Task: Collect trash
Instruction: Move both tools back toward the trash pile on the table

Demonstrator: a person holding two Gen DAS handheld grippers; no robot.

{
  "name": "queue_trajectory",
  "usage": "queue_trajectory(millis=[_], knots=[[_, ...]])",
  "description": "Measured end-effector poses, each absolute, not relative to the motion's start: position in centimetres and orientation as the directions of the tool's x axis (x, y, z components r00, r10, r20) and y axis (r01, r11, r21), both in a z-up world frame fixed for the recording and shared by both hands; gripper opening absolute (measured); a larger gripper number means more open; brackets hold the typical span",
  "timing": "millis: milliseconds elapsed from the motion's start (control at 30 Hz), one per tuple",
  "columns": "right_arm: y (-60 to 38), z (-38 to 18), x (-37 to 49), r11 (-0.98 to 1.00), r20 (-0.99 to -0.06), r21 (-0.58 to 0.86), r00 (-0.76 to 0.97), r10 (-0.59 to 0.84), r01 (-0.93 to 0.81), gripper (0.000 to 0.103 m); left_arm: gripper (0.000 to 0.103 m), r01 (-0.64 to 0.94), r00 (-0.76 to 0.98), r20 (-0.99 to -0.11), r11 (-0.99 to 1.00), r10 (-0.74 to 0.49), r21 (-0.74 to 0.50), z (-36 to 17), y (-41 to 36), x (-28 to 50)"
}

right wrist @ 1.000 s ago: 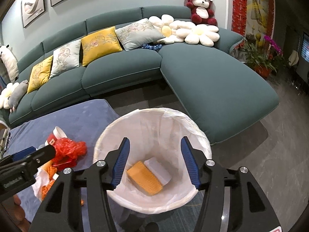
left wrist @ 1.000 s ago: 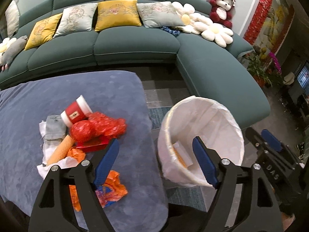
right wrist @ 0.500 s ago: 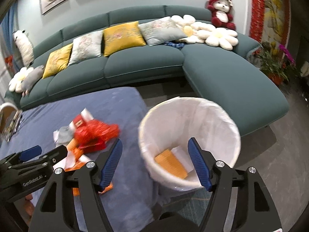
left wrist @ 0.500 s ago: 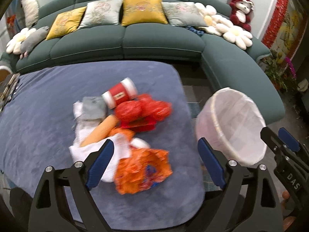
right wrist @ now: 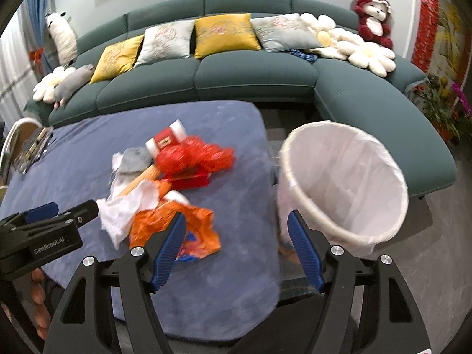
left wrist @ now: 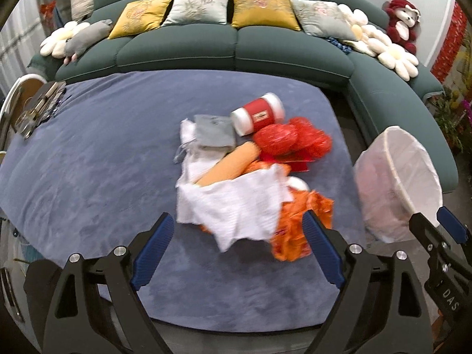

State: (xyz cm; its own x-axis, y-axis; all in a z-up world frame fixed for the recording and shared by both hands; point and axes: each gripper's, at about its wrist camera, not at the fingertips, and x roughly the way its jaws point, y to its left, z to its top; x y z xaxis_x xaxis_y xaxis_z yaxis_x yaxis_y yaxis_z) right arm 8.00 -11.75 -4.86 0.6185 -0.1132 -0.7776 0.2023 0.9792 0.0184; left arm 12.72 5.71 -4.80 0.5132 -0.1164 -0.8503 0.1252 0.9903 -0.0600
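Observation:
A heap of trash lies on the blue-covered table (left wrist: 88, 162): a red and white cup (left wrist: 259, 116), red crumpled plastic (left wrist: 292, 138), a grey cloth (left wrist: 212, 129), an orange roll (left wrist: 228, 162), white tissue (left wrist: 236, 206) and an orange wrapper (left wrist: 298, 227). My left gripper (left wrist: 236, 250) is open and empty, just short of the tissue and wrapper. My right gripper (right wrist: 236, 244) is open and empty, between the orange wrapper (right wrist: 188, 227) and the white-lined bin (right wrist: 348, 183). The bin's inside is hidden in both views.
A green sofa (left wrist: 236, 47) with cushions curves behind the table and to the right of the bin (left wrist: 398, 183). Metal items (left wrist: 38, 109) lie at the table's far left edge. Potted flowers (right wrist: 442, 109) stand at the right.
Both grippers swung left, away from over the bin and toward the trash heap on the table. Both stayed open and empty.

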Motion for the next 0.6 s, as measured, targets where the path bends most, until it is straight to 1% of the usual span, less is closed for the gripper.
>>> queue_trajectory(millis=[133,267,367,600], knots=[[-9.4,-5.9,8.2,0.986,-0.792,0.025,0.605,-0.08,0.164,0.072,0.085,0.097,0.5,-0.859,0.993,-0.112,-0.073,-5.4,7.3,12.5],[-7.1,-7.2,8.7,0.991,-0.806,0.03,0.59,-0.052,0.128,0.073,0.088,0.082,0.495,-0.864,0.994,-0.098,-0.066,-5.9,8.5,12.4],[-5.7,-8.1,9.3,0.993,-0.814,0.043,0.58,-0.028,0.109,0.078,0.089,0.072,0.488,-0.869,0.996,-0.086,-0.058,-6.4,9.5,12.5],[-3.0,-10.7,11.4,0.994,-0.846,0.05,0.533,-0.007,0.093,0.079,0.089,0.047,0.465,-0.883,0.997,-0.07,-0.054,-7.3,12.2,13.1]])
